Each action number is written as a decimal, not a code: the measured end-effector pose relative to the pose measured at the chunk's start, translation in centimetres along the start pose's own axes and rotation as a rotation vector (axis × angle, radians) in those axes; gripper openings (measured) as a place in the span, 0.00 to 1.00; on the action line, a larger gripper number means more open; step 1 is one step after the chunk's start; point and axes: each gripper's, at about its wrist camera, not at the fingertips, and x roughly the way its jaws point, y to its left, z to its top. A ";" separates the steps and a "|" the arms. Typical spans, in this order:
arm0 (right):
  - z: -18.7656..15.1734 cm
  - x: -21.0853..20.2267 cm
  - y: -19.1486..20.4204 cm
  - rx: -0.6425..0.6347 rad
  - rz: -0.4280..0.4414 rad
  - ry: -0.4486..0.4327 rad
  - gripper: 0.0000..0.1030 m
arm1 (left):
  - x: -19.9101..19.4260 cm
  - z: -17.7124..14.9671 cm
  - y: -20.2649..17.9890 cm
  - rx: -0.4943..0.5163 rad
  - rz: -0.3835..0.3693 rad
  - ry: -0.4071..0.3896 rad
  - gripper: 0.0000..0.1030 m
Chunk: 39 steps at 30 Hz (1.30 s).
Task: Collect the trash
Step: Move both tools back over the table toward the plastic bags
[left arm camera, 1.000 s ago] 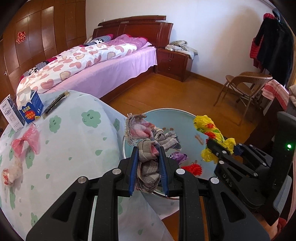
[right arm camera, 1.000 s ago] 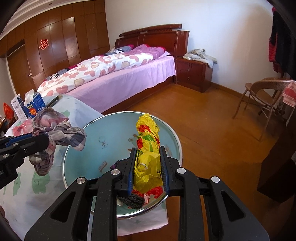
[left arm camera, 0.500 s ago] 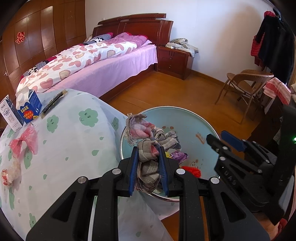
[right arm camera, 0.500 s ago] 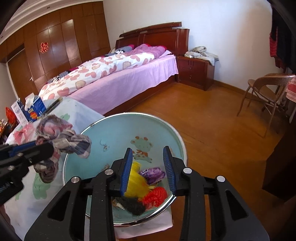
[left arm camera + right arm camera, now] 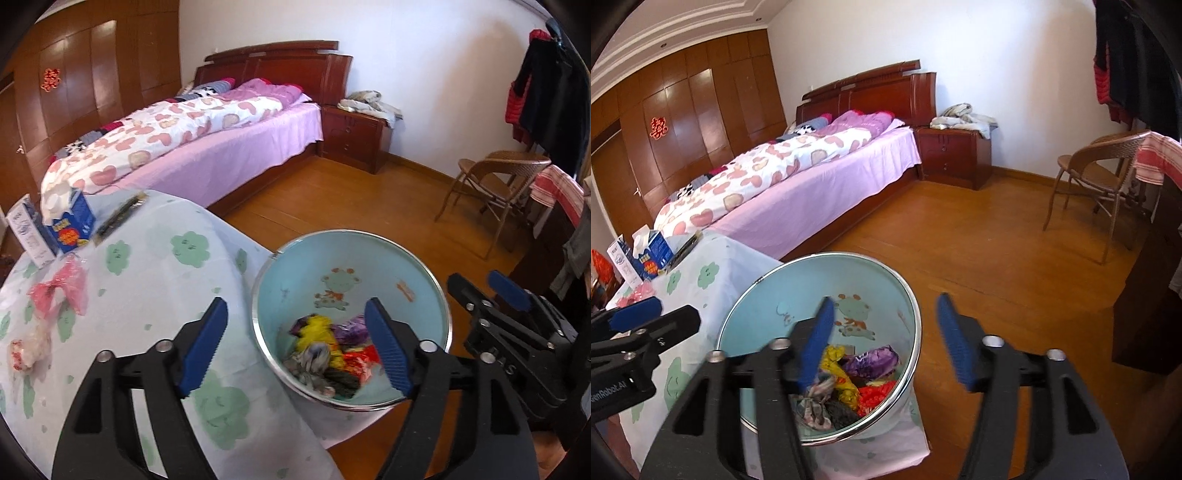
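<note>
Trash (image 5: 325,354) is piled in the blue bin (image 5: 351,258) by the table edge, both the left gripper (image 5: 295,347) and right gripper (image 5: 886,339) spread apart and empty, but the pink wrapper (image 5: 59,291) and a white wad (image 5: 27,347) on the table look left to grab.

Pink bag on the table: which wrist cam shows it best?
Left wrist. The pink bag lies in full view on the tablecloth, unobstructed. In the right wrist view only a sliver shows, behind the left gripper.
</note>
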 end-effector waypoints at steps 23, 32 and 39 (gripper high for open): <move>-1.2 -1.6 8.9 -0.208 0.040 -0.003 0.89 | -4.4 -4.0 10.9 -0.116 0.216 -0.005 0.94; -1.6 -1.9 13.5 -0.269 0.117 0.023 0.89 | -5.5 -5.9 16.3 -0.210 0.266 0.011 0.94; -2.7 -1.4 18.2 -0.309 0.181 0.055 0.89 | -6.6 -8.3 21.7 -0.286 0.320 0.028 0.94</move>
